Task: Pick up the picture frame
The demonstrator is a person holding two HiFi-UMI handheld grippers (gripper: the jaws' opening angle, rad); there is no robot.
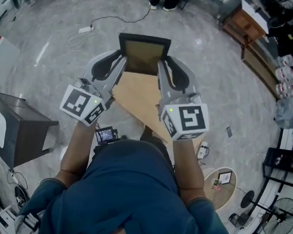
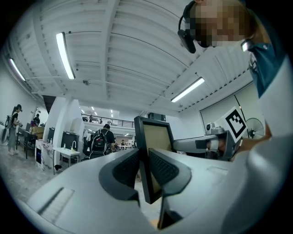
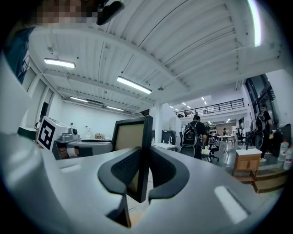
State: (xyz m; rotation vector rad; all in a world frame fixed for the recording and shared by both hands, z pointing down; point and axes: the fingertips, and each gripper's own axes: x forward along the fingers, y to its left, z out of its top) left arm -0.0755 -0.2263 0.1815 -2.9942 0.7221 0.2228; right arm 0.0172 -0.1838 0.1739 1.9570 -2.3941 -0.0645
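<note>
Left gripper: fingers narrowed onto the left side rail of the picture frame, one ribbed dark pad on each face. Right gripper: fingers pinched the same way on the frame's right side rail.

The frame has a black border and a tan panel. It spans the gap between the two grippers, at the far end of both. In both gripper views it stands roughly upright against the room behind.

A tan table top lies below and nearer than the frame, between the person's forearms. Whether the frame's lower edge touches it cannot be told.

Around it is grey polished floor. A white power strip with its cable lies far left, a dark cabinet stands left, and a fan stands near right.
</note>
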